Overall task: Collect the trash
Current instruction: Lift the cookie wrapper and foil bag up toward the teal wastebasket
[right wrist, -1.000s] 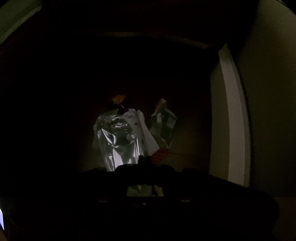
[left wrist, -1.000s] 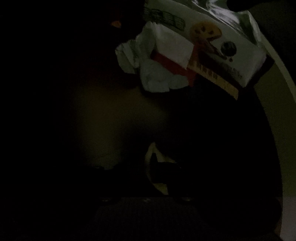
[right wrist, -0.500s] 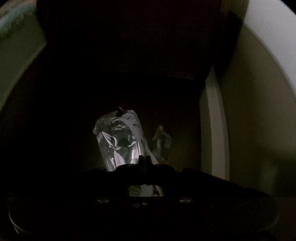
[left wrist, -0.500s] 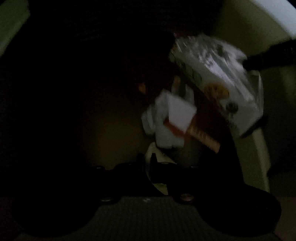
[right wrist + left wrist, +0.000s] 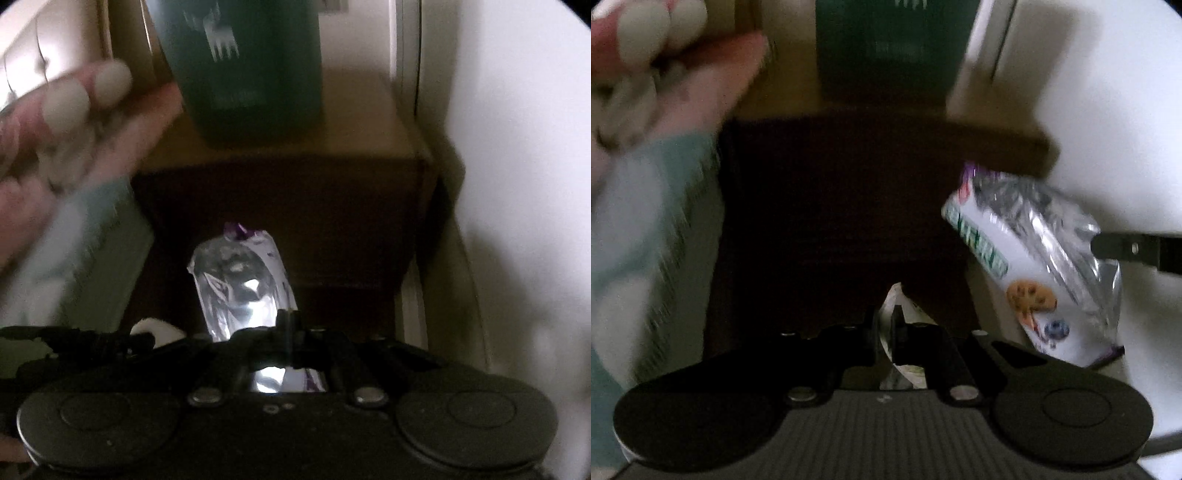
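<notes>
My left gripper [image 5: 884, 317] is shut on a small white wrapper scrap [image 5: 912, 314] that sticks up between its fingers. My right gripper [image 5: 290, 325] is shut on a silver foil cookie packet [image 5: 240, 280], which stands up in front of it. In the left wrist view that packet [image 5: 1027, 258] hangs at the right, white with a cookie picture, and one black finger [image 5: 1134, 251] of the right gripper pinches its edge. Both grippers hang above a dark brown recess [image 5: 842, 221].
A dark green bin [image 5: 247, 74] stands on a tan surface [image 5: 369, 129] behind the recess. What looks like a blurred hand [image 5: 74, 110] with a teal sleeve [image 5: 635, 221] fills the upper left. A white wall [image 5: 517, 184] runs along the right.
Both grippers have risen out of the dark space into the light, each still holding its wrapper. The crumpled white-and-red paper seen below earlier is out of view.
</notes>
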A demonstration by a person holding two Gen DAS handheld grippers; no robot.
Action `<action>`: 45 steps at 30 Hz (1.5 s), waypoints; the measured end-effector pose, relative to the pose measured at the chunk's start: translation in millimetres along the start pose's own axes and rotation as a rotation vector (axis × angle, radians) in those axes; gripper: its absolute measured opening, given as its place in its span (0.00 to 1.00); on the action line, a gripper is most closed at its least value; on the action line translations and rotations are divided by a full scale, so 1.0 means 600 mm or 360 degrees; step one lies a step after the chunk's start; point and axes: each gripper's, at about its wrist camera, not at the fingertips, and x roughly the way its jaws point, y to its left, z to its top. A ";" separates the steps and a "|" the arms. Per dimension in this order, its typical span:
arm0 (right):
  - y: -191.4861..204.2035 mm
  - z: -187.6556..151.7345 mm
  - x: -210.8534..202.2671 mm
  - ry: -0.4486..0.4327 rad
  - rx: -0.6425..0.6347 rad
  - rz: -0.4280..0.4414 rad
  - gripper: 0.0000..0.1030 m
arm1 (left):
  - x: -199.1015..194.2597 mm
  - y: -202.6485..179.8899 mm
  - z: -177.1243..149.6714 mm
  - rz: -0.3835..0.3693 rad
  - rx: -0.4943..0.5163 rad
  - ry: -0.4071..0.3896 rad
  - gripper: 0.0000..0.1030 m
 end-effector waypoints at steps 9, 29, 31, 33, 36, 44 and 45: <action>0.042 0.145 -0.118 -0.0229 -0.0085 0.0030 0.00 | -0.141 -0.006 0.168 -0.0027 0.0023 -0.0215 0.05; 0.102 0.460 -0.241 -0.0711 -0.0095 -0.0064 0.00 | -0.339 -0.022 0.512 -0.0034 0.0131 -0.0643 0.06; 0.106 0.491 -0.228 -0.0718 -0.0089 -0.0084 0.00 | -0.340 -0.024 0.540 -0.0035 0.0142 -0.0661 0.06; 0.106 0.524 -0.212 -0.0710 -0.0068 -0.0093 0.00 | -0.329 -0.024 0.575 -0.0026 0.0147 -0.0659 0.06; 0.105 0.554 -0.190 -0.0685 -0.0038 -0.0100 0.00 | -0.302 -0.024 0.615 -0.0031 0.0152 -0.0651 0.06; 0.104 0.605 -0.099 -0.0549 -0.0004 -0.0143 0.00 | -0.204 -0.030 0.665 0.0067 0.0231 -0.0544 0.06; 0.102 0.609 -0.089 -0.0529 0.0007 -0.0143 0.00 | -0.193 -0.029 0.670 0.0080 0.0231 -0.0525 0.06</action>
